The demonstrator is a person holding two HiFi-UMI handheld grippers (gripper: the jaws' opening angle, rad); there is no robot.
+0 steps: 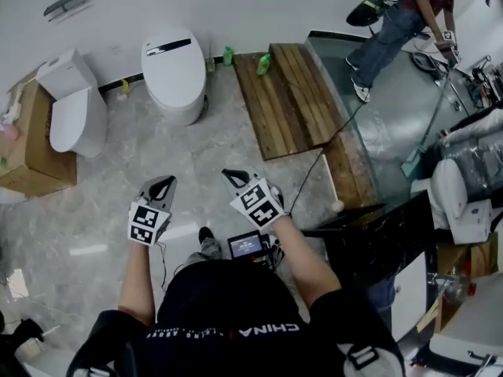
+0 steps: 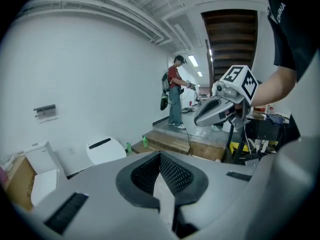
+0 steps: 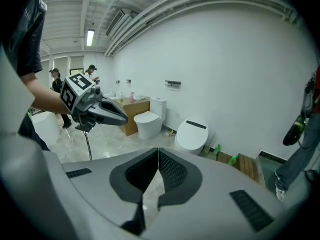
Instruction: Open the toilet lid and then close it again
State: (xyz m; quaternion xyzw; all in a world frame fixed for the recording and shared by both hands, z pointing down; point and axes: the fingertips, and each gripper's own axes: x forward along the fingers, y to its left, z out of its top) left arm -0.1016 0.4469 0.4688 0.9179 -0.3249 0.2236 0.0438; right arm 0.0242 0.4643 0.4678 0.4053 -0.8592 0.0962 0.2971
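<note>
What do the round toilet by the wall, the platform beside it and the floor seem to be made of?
The round toilet looks like glossy white ceramic or plastic: it is smooth, with soft highlights. The platform seems to be bare wood: brown planks with visible seams. The floor looks like polished marble-pattern tile: grey veins and bright reflections.

White toilet lid, black stripe

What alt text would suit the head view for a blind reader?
Seen from above, a person holds the left gripper and right gripper, jaws shut, over a grey floor, facing a closed white toilet by the wall.
</note>
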